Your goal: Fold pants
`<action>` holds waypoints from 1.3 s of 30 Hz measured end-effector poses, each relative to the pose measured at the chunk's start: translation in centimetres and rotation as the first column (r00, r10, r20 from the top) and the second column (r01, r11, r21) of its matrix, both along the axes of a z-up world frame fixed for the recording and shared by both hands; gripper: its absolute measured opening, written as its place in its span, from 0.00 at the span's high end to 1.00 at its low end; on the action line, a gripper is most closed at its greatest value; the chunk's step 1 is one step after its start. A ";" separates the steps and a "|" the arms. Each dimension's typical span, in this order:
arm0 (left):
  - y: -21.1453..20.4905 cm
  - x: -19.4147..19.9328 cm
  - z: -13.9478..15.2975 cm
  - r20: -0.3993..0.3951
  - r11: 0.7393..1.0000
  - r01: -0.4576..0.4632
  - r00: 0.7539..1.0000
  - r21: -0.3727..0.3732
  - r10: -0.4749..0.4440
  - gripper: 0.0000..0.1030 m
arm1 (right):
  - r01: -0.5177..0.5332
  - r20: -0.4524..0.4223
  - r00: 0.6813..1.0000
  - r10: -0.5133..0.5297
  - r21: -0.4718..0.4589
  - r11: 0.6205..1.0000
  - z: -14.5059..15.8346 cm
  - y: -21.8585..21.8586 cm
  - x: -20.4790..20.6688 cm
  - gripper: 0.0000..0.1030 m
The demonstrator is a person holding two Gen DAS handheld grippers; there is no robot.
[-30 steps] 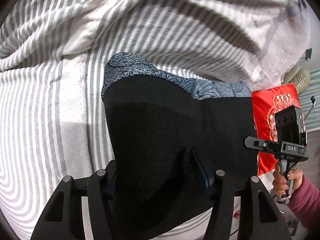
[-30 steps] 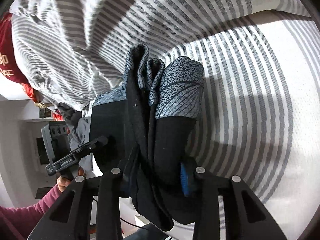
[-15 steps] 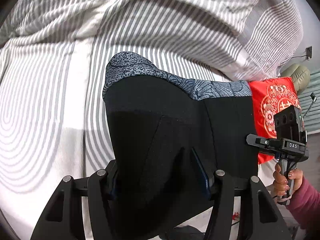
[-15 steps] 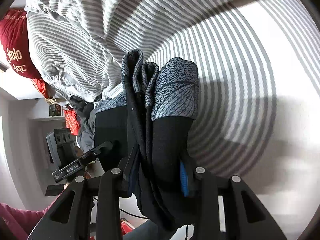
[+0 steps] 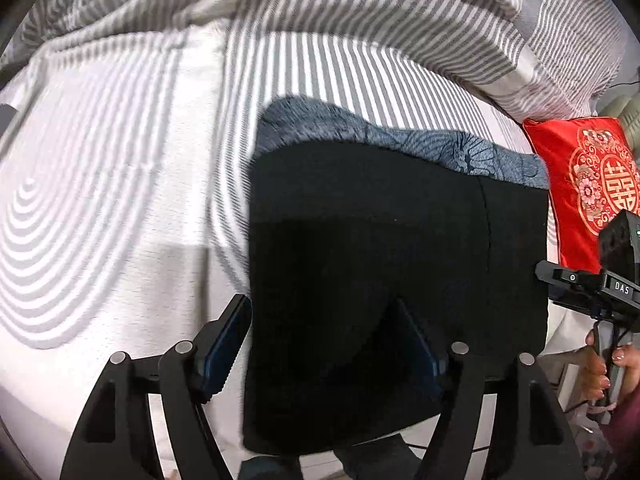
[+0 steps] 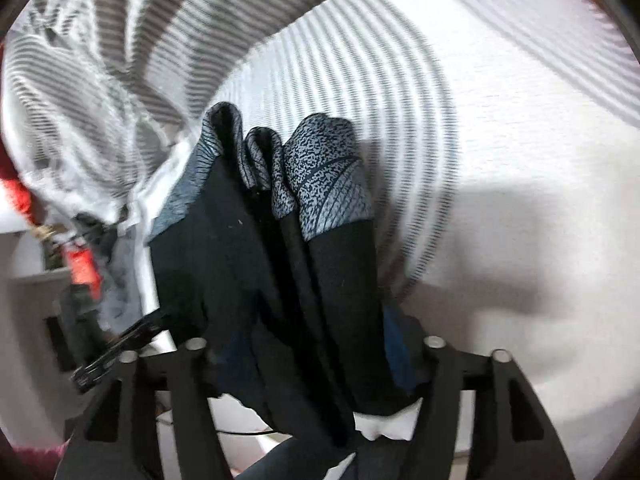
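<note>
Pants (image 5: 372,264), black with a blue-grey leaf-print band along the far edge, hang spread between the two grippers above a bed whose sheet (image 5: 100,208) is white with grey stripes. From the left wrist view, the left gripper (image 5: 324,344) has its jaws closed onto the near black edge of the cloth, which drapes flat and wide over and between the blue-padded fingers (image 5: 224,348). The right gripper (image 5: 596,280) shows at the right margin, pinching the same garment at its side; its body carries a small label reading "DAS", and the person's hand (image 5: 604,364) wraps the handle below. A red cushion (image 5: 580,184) embroidered with a gold double-happiness character and flowers lies at the right, next to a striped duvet (image 5: 400,20) bunched across the top. From the right wrist view, the right gripper (image 6: 316,348) grips the pants (image 6: 280,264) bunched in several upright folds, the printed band (image 6: 324,176) at the top of them; the jaws are clamped on the black part. The left gripper (image 6: 116,348) appears blurred at the lower left.
</note>
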State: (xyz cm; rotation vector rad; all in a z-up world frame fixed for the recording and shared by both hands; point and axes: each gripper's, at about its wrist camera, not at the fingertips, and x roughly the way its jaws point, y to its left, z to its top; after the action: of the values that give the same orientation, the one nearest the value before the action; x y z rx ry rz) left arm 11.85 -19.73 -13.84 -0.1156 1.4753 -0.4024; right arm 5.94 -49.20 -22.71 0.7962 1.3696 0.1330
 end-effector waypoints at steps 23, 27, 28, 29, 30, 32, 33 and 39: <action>-1.8 6.9 -1.5 0.120 0.987 -0.099 0.989 0.125 0.084 0.20 | -0.076 0.015 0.996 0.083 -0.267 0.961 0.9 5.0 -1.0 0.89; -2.2 6.7 -3.2 0.127 0.983 -0.095 0.989 0.155 0.075 0.17 | -0.085 0.078 0.990 0.114 -0.306 0.948 0.6 5.6 -2.2 0.90; -2.2 6.8 -3.3 0.127 0.983 -0.102 0.988 0.154 0.082 0.17 | -0.089 0.072 0.990 0.117 -0.315 0.945 0.6 5.8 -1.9 0.90; -2.1 6.9 -3.2 0.125 0.982 -0.110 0.988 0.152 0.091 0.17 | -0.097 0.058 0.991 0.121 -0.313 0.945 0.7 5.9 -1.8 0.90; -2.0 6.9 -2.7 0.123 0.982 -0.120 0.987 0.148 0.102 0.17 | -0.100 0.056 0.991 0.123 -0.310 0.945 0.7 5.8 -1.7 0.90; -1.7 6.6 -1.6 0.138 0.981 -0.130 0.984 0.145 0.110 0.17 | -0.099 0.059 0.991 0.122 -0.296 0.950 0.7 5.5 -1.6 0.90; -1.6 6.3 -0.7 0.154 0.980 -0.129 0.982 0.149 0.106 0.17 | -0.096 0.061 0.991 0.118 -0.289 0.953 0.7 5.4 -1.6 0.90; -1.7 2.4 2.3 0.157 0.985 -0.063 0.987 0.162 0.038 0.17 | -0.038 0.065 0.996 0.057 -0.269 0.962 2.0 4.8 -1.6 0.86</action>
State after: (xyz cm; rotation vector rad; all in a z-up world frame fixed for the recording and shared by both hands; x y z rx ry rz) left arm 14.24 -21.42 -11.52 0.0116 1.3449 -0.2396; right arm 4.37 -44.45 -20.75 0.5272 1.3056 0.0128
